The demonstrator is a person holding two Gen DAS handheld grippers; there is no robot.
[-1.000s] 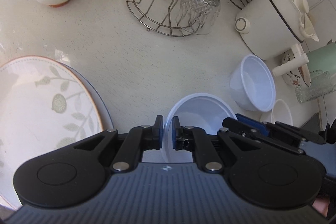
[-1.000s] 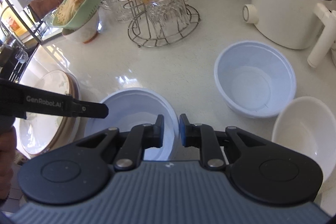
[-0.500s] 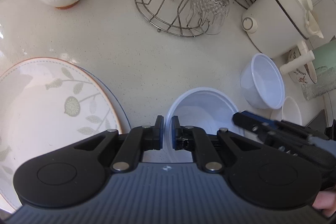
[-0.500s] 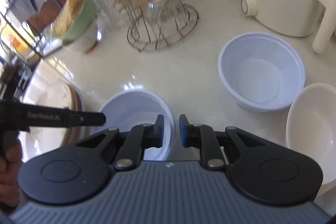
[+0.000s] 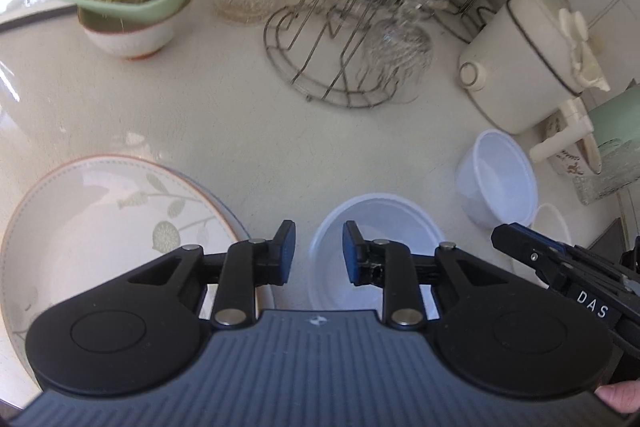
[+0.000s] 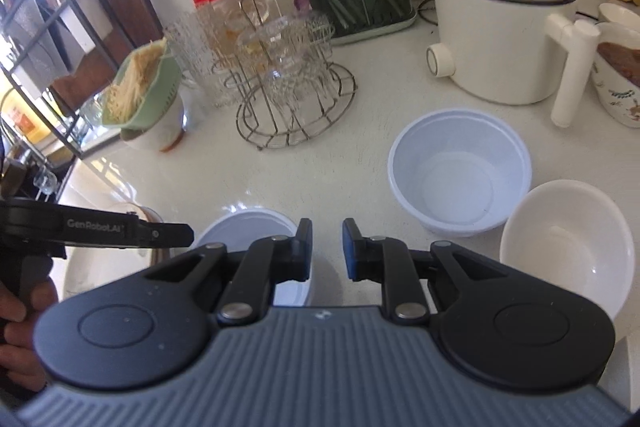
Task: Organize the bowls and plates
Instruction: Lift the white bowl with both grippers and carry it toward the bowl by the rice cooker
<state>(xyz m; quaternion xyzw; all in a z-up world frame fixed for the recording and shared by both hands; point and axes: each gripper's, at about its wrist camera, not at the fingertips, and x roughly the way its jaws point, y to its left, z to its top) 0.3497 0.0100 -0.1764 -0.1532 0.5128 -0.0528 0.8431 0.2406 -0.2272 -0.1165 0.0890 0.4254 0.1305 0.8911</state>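
We are at the release step: our left tool [image 5: 319, 251] is opening, its pads now clear of the near rim of the translucent plastic bowl [image 5: 376, 223] standing on the bench [image 5: 200, 115] just beside the leaf-patterned plate [image 5: 100, 227], while our right tool [image 6: 326, 245] stays narrow and holds nothing. In our judgement the next move calls for lifting the left tool clear and nesting the bowls. We count three loose bowls, two translucent and one white ceramic bowl [image 6: 568, 247], and at least one plate.
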